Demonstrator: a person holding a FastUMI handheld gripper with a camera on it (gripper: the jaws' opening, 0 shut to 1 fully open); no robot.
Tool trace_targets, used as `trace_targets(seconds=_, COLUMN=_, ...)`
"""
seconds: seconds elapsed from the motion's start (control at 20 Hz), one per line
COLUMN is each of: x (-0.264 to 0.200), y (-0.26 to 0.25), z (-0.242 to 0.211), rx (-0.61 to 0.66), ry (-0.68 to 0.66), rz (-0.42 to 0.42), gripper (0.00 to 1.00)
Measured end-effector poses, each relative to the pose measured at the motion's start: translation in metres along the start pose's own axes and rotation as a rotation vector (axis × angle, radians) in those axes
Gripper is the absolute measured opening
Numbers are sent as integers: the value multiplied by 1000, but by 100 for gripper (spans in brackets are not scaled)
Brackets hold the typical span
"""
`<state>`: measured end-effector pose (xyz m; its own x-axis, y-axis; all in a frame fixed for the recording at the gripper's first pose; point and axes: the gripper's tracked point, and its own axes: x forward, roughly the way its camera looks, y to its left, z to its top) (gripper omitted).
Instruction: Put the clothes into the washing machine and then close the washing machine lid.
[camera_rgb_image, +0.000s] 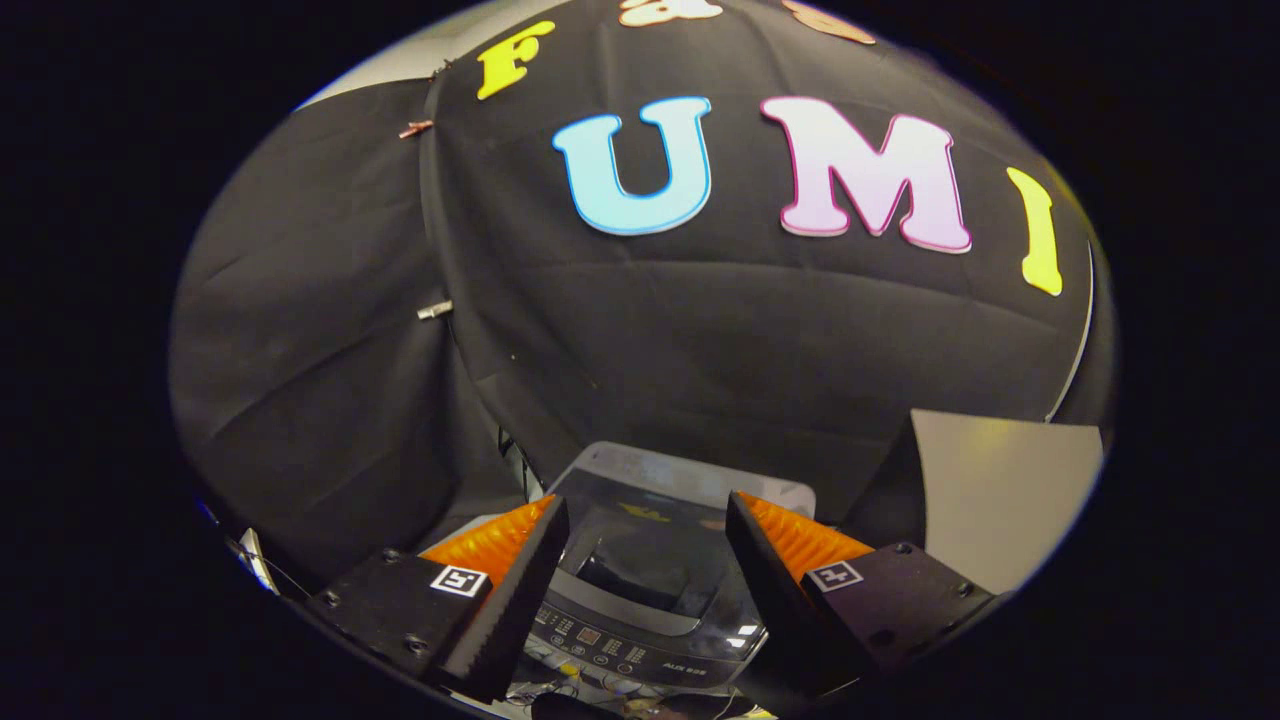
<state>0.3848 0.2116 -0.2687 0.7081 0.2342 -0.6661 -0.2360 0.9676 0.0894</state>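
Grey plastic and dark glass make up the washing machine (650, 560), which sits low in the frame, centre bottom, seen between the two fingers of the tongs (647, 520). Its lid (655, 525) looks shut, a tinted panel lying flat above the control strip (620, 645). No clothes are visible.

One risk, as I judge it: the tongs hover well above the machine and carry no garment, so the lid could end up closed on an unloaded drum. Another is that the fingers may slip on the smooth lid edge when lifting it.

Both fingers stand wide apart, gripping nothing and touching nothing; the machine lies beyond and below them.
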Motion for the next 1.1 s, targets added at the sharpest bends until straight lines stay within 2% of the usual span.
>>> trace_targets(seconds=0.3, x=-79, y=-9, z=59, rx=-44, ry=-243, rz=18, gripper=99)
trace_targets(seconds=0.6, x=-180, y=-54, z=87, rx=-53, ry=-454, rz=-12, gripper=99)
trace_targets(seconds=0.9, x=-281, y=-100, z=93, rx=-109, ry=-647, rz=-106, gripper=99)
trace_targets(seconds=1.1, x=-343, y=-115, z=79, rx=-167, ry=-717, rz=-141, gripper=99)
